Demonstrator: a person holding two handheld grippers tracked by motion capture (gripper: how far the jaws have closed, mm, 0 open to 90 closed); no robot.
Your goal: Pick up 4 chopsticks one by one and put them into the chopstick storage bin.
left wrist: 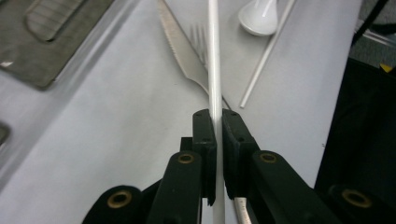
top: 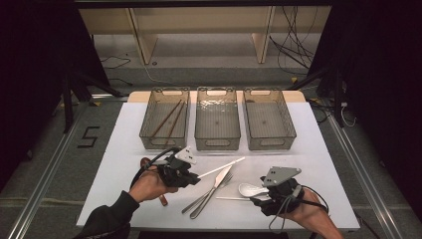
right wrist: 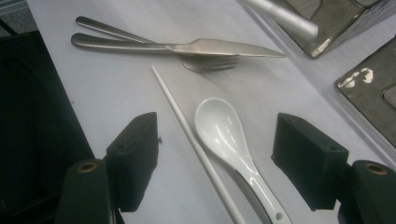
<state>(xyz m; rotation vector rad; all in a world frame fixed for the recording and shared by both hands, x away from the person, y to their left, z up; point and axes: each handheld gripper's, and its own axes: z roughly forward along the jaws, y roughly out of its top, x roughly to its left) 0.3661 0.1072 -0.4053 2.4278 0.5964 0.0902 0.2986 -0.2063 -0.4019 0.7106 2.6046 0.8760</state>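
From the high view, the sorting looks barely begun, as I judge it: of the three bins along the far edge of the desk (top: 124, 149), the left bin (top: 165, 119) holds two brown chopsticks (top: 168, 119), while the middle bin (top: 217, 119) and the right bin (top: 269, 119) hold nothing I can see. My left claw (top: 195, 175) is clenched on one white chopstick (top: 224, 167), lifted and pointing toward the middle bin; the knife (top: 211, 191) and fork (top: 206, 195) lie crossed near the front edge, and the white spoon (top: 247, 189) sits just before my right claw (top: 254, 195). In the left gripper view, the white chopstick (left wrist: 214, 70) runs straight up between my pressed jaws, above the knife (left wrist: 180, 51). In the right gripper view, my right claw (right wrist: 224, 154) stands released, jaws wide on either side of the spoon (right wrist: 224, 130) and the second white chopstick (right wrist: 187, 126), both lying on the desk, untouched. Left to do, I reckon: bin this chopstick, then its mate, the spoon, knife and fork.
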